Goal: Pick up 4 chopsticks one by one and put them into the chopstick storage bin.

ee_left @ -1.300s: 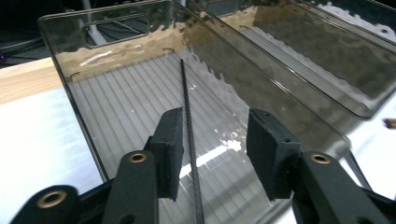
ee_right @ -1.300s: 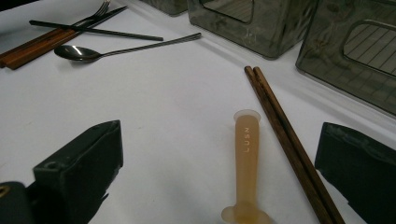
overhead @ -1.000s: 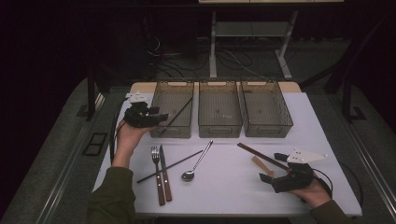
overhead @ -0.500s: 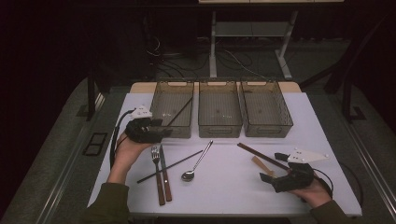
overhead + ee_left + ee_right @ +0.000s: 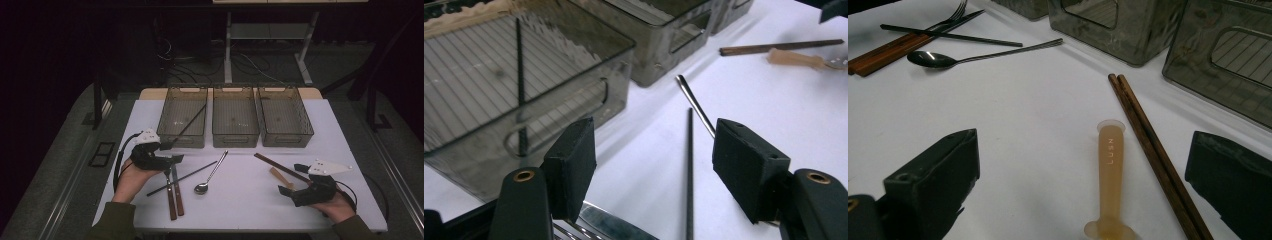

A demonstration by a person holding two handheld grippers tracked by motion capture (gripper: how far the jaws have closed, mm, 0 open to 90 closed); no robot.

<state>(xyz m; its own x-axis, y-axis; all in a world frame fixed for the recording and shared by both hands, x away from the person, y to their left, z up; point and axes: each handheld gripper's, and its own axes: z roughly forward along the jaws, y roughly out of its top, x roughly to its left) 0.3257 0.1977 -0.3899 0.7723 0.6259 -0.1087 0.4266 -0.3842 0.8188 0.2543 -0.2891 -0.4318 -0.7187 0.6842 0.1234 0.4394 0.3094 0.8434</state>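
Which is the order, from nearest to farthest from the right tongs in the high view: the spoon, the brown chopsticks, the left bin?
From the right tongs:
1. Brown chopsticks: just beyond the tongs, on the right part of the table.
2. Spoon: at the table's middle, to their left.
3. Left bin: far row, left end.

Bins – smoky translucent plastic, ribbed floors. Spoon – polished glossy metal. Brown chopsticks – grained wood. Beige handle – matt translucent plastic. Black chopstick – smooth, matt. Gripper pads – matt black.

Dim lab: white worktable, floor cables, bare desk frame.
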